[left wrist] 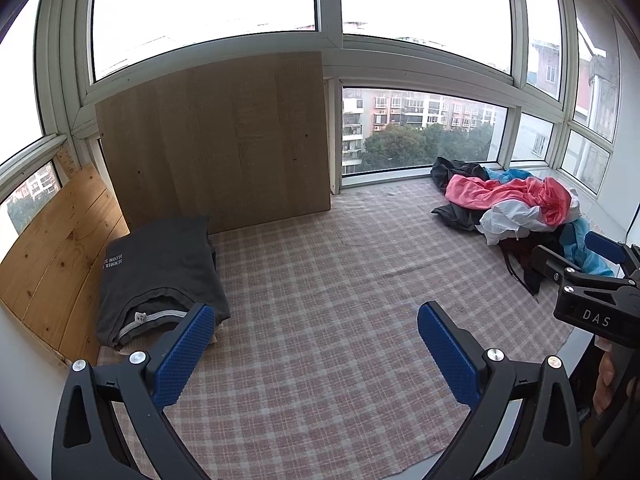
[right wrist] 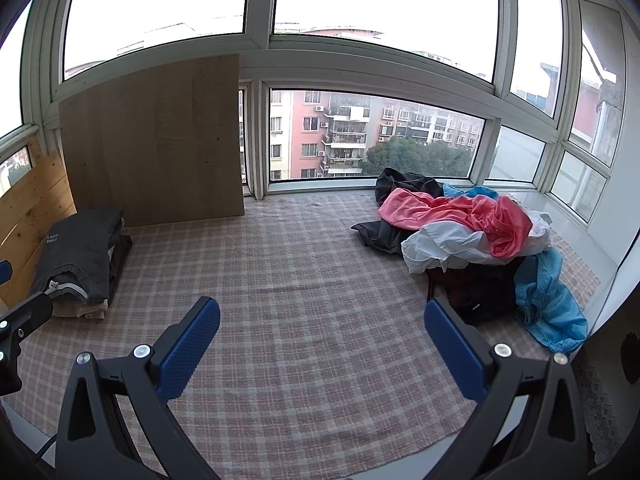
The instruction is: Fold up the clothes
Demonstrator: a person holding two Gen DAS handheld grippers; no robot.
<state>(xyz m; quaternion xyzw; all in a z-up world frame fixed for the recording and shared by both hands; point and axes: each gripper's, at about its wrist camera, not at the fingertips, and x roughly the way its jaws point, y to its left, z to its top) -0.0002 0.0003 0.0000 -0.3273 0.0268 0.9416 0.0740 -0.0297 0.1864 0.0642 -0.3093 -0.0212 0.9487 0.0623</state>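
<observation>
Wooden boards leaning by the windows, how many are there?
2. A large pale board stands against the back window, behind the folded grey stack. A knotty pine board leans along the left wall beside that stack. Others may be hidden behind them.

Bay window alcove: white-framed windows (right wrist: 256,60) wrap three sides, overcast daylight, upper panes blown out white. Outside: pink and beige apartment blocks (right wrist: 316,136) and treetops (right wrist: 416,156). A pink-and-grey plaid cloth (left wrist: 320,300) covers the ledge; a large brown wood panel (left wrist: 216,140) leans upright against the left glass, with a lighter pine plank board (left wrist: 60,256) along the left side.
</observation>
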